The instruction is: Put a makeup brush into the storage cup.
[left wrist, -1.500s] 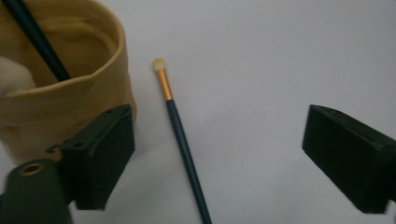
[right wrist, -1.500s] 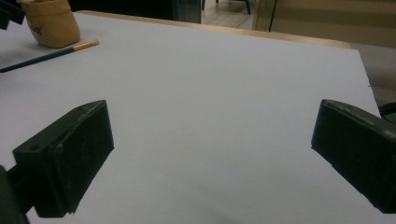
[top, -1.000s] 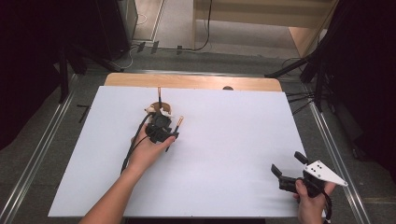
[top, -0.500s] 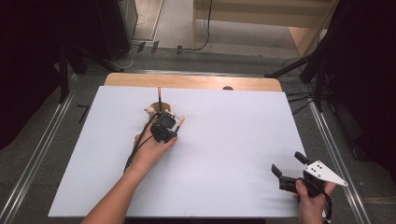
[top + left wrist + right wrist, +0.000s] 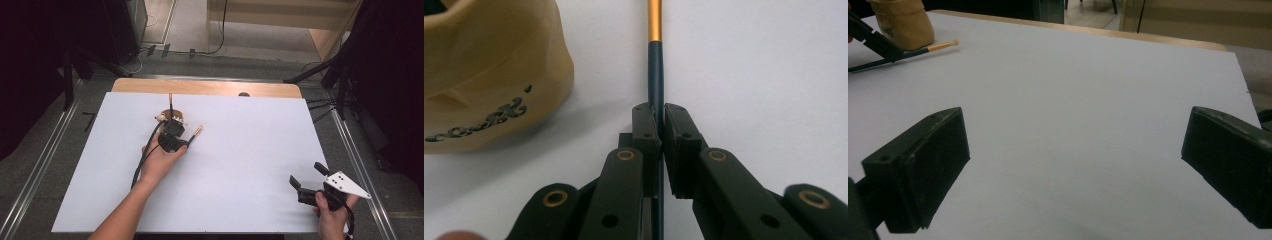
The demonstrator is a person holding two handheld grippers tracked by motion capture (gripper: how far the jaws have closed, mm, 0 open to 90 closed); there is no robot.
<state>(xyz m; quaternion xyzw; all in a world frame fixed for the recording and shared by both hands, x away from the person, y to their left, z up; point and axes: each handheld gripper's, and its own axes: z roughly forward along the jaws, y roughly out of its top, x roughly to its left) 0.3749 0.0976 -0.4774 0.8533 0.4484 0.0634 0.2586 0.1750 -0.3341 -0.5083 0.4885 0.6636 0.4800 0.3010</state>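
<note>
White surface [image 5: 240, 165] on wooden top, dark room behind. Left of centre: tan pouch [image 5: 484, 75], just beside it left hand-held gripper [image 5: 176, 139] clamped tight on thin dark brush [image 5: 655, 75] with orange band, lying flat on sheet. Near right corner: right hand-held gripper [image 5: 306, 181], jaws wide apart, holding nothing.

The left forearm comes in from the tabletop's near edge and slants up toward the middle left, its hand [image 5: 161, 162] wrapped around the left gripper [image 5: 661, 125], which points toward the far edge. Its jaws are pressed together on a thin brush [image 5: 655, 60]. The right hand [image 5: 331, 214] sits at the near right corner, holding the right gripper [image 5: 306, 181] low over the tabletop, aimed left and away, its jaws spread wide apart with nothing between them.
</note>
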